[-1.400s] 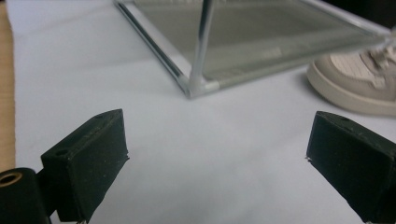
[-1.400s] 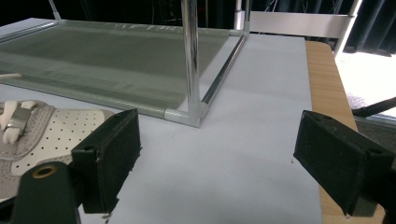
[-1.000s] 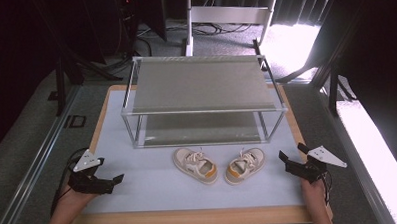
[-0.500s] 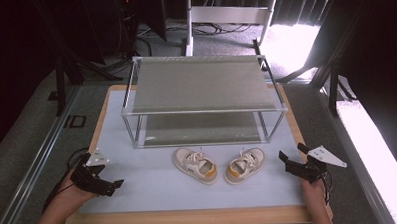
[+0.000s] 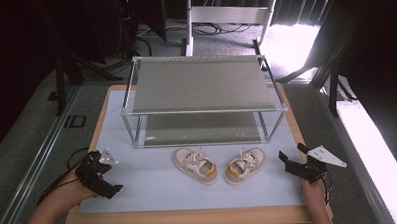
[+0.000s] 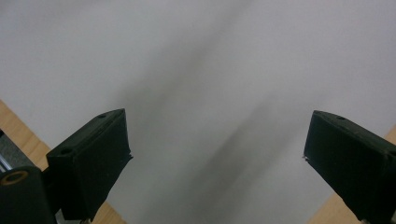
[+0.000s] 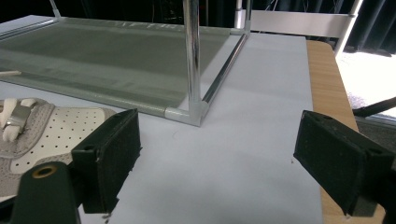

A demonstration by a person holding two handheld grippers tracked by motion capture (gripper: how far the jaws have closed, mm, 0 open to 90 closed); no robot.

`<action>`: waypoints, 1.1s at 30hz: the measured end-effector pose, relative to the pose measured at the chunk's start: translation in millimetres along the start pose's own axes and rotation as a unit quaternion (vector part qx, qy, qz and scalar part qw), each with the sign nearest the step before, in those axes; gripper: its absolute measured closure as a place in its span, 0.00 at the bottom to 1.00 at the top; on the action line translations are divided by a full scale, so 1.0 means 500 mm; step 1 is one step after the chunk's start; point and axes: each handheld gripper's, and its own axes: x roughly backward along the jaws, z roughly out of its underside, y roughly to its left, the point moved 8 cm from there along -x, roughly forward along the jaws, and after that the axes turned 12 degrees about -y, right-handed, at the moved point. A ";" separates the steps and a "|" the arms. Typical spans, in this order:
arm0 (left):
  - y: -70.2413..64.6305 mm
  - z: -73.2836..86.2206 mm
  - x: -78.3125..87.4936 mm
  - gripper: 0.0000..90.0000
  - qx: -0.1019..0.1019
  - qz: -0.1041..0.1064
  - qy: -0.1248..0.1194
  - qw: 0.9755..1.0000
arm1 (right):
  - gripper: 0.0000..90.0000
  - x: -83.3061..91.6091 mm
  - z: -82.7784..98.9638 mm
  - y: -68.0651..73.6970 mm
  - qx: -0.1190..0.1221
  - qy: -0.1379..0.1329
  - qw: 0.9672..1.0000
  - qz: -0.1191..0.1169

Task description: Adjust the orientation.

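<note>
Table (image 5: 87, 146): wooden edge, pale grey mat (image 5: 154, 186) over most of the top. Your forearms come in at the bottom corners of the high view.

Shoe rack (image 5: 201, 99): metal frame, two grey fabric tiers, standing on the far half of the mat. In the right gripper view its near corner post (image 7: 192, 56) rises just ahead of your jaws, with the lower tier (image 7: 107, 56) running off to the left.

Shoes: a pair of small beige ones lies on the mat just in front of the rack, between your two grippers. Left shoe (image 5: 195, 165) and right shoe (image 5: 245, 165) sit close together, near ends angled towards each other, orange at the heels, laces up. Neither touches the rack.

Right gripper (image 5: 294, 164): at the mat's right edge, just beside the right shoe but apart from it. Its jaws stand spread wide with nothing between them. In the right gripper view, the perforated side of that shoe (image 7: 42, 128) shows at the left, partly behind the left jaw.

Left gripper (image 5: 101, 183): at the mat's near left corner, well apart from the left shoe, tipped down at the mat. Its jaws are also spread wide over bare mat (image 6: 210, 93), holding nothing; wood edge shows at both lower corners of the left gripper view.
</note>
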 end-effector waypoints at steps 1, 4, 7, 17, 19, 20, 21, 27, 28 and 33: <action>0.000 0.000 0.000 0.07 0.000 0.000 0.000 1.000 | 0.16 0.000 0.000 0.000 0.000 0.000 1.000 0.000; 0.001 0.001 -0.004 0.07 -0.018 -0.007 0.034 0.999 | 0.16 0.000 0.000 0.000 0.000 0.000 1.000 0.001; -0.001 -0.001 -0.004 0.07 -0.029 -0.005 0.054 0.998 | 0.16 -0.001 0.000 0.000 0.003 0.000 1.000 0.001; -0.010 -0.009 -0.011 0.07 -0.030 0.008 0.072 0.997 | 0.16 0.000 0.000 0.001 0.004 0.000 1.000 0.002; -0.013 -0.015 -0.009 0.12 -0.029 0.015 0.064 0.997 | 0.16 0.000 0.000 0.001 0.004 0.000 1.000 0.002; -0.013 -0.018 -0.008 0.12 -0.031 0.011 0.061 0.998 | 0.16 0.000 0.000 0.001 0.004 0.000 1.000 0.002; -0.014 -0.021 -0.007 0.12 -0.030 0.013 0.060 0.998 | 0.16 0.000 0.000 0.000 0.004 0.000 1.000 0.002; -0.026 -0.035 -0.008 0.12 -0.033 0.027 0.058 0.997 | 0.16 0.000 0.000 0.000 0.004 0.000 1.000 0.002; -0.028 -0.038 -0.009 0.13 -0.035 0.027 0.057 0.997 | 0.16 0.000 0.000 0.000 0.004 0.000 1.000 0.002; -0.040 -0.061 -0.008 0.13 -0.043 0.034 0.049 0.997 | 0.16 -0.001 0.000 0.000 0.004 0.000 1.000 0.002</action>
